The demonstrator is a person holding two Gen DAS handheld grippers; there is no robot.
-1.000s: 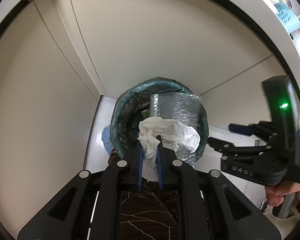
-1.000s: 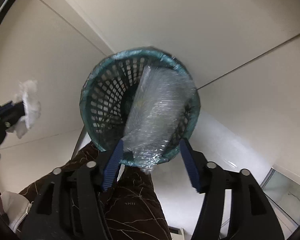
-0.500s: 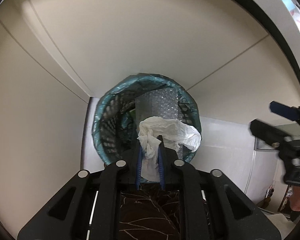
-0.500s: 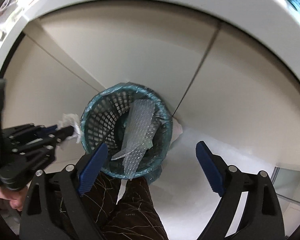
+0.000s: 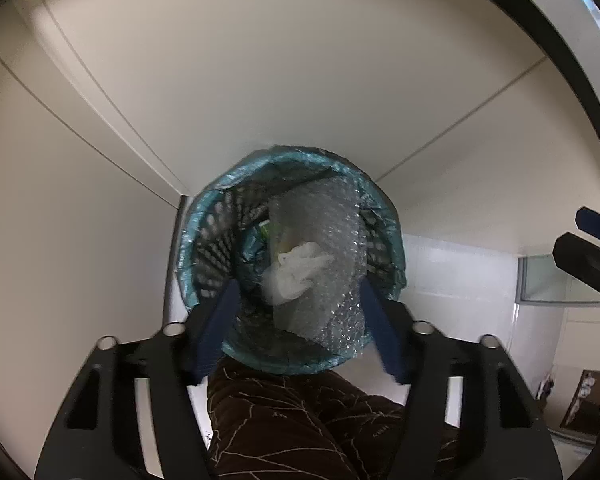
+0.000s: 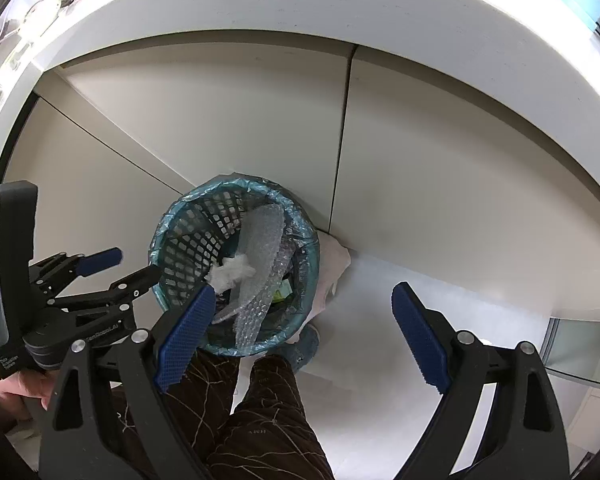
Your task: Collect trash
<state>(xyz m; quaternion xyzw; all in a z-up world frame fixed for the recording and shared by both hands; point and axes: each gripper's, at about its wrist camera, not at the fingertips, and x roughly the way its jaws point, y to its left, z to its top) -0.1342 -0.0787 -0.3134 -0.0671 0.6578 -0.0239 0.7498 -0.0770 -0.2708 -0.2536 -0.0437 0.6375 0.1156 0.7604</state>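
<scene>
A teal mesh trash basket [image 5: 204, 248] with a blue liner stands on the white floor against beige cabinet doors; it also shows in the right wrist view [image 6: 180, 240]. A sheet of bubble wrap [image 5: 327, 240] leans inside it. A crumpled white tissue [image 5: 296, 272] lies loose in the basket, free of any gripper, also seen in the right wrist view [image 6: 232, 272]. My left gripper [image 5: 298, 300] is open and empty just above the basket's rim. My right gripper [image 6: 303, 300] is open and empty, higher up and to the right.
Beige cabinet doors [image 6: 228, 120] rise behind the basket under a white countertop edge [image 6: 300, 4]. The person's legs in dark patterned trousers [image 6: 260, 420] stand right before the basket. A pale cloth or bag [image 6: 335, 264] lies behind the basket.
My left gripper has opened and the white tissue has dropped from it into the basket. My right gripper has pulled up and back from the basket.
</scene>
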